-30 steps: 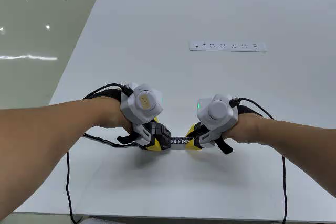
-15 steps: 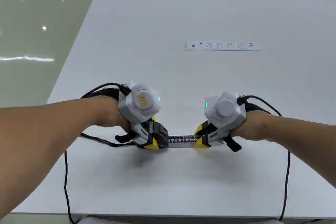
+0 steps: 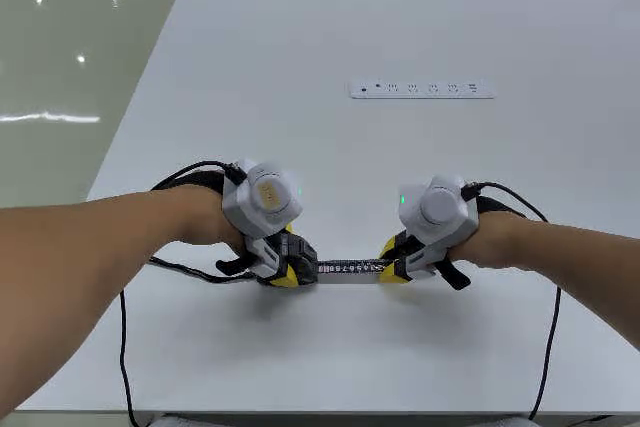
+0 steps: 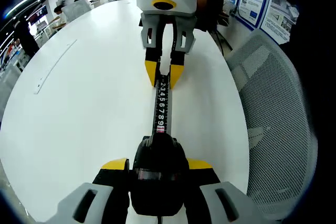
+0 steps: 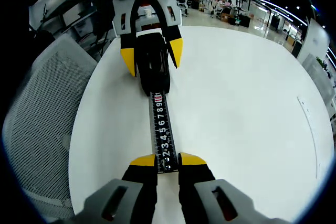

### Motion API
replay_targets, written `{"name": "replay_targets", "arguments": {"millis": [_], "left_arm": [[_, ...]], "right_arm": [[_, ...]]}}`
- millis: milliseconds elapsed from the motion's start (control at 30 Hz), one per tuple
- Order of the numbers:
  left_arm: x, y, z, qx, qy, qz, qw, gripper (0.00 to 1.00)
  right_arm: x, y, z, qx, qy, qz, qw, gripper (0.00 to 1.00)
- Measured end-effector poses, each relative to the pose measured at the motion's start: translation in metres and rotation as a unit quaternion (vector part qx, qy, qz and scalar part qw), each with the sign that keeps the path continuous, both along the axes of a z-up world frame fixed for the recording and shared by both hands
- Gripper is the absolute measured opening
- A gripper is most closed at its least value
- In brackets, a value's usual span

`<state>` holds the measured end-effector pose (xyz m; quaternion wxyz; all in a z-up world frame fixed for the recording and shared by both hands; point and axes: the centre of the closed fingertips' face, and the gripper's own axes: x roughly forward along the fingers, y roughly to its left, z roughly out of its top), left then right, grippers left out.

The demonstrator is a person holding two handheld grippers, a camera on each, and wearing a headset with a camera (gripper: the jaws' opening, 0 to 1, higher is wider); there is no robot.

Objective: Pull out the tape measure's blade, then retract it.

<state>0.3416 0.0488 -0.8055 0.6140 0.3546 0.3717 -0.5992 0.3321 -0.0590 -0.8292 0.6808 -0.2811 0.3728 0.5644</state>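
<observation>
Looking down from the head view, the left tongs (image 3: 290,267) are clamped on the tape case (image 3: 298,257) toward the near side of the desk (image 3: 400,27). The right tongs (image 3: 392,270) pinch the blade (image 3: 350,267) tip, with a short stretch pulled out between them.

Left gripper view: the case (image 4: 157,177) sits squeezed between the yellow tips. If that grip's weak, the case could twist or skid toward the pull.

Right gripper view: jaws closed on the very end of the blade (image 5: 160,124), so my worry is it slips free and snaps back.

Head view looks down at the table (image 3: 400,27); gripper views face each other along the blade (image 4: 160,108).
</observation>
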Motion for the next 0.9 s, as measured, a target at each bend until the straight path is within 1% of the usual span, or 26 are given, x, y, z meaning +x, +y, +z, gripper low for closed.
{"name": "replay_targets", "arguments": {"millis": [433, 567, 900], "left_arm": [[0.000, 0.000, 0.000, 0.003, -0.001, 0.000, 1.0000, 0.37], [0.000, 0.000, 0.000, 0.003, -0.002, 0.001, 1.0000, 0.37], [0.000, 0.000, 0.000, 0.003, -0.002, -0.001, 1.0000, 0.37]], "right_arm": [[0.000, -0.017, -0.001, -0.007, 0.000, -0.007, 0.9999, 0.13], [-0.001, -0.021, -0.002, -0.011, -0.002, -0.004, 0.9999, 0.13], [-0.002, -0.042, -0.003, -0.025, 0.000, -0.011, 0.9996, 0.13]]}}
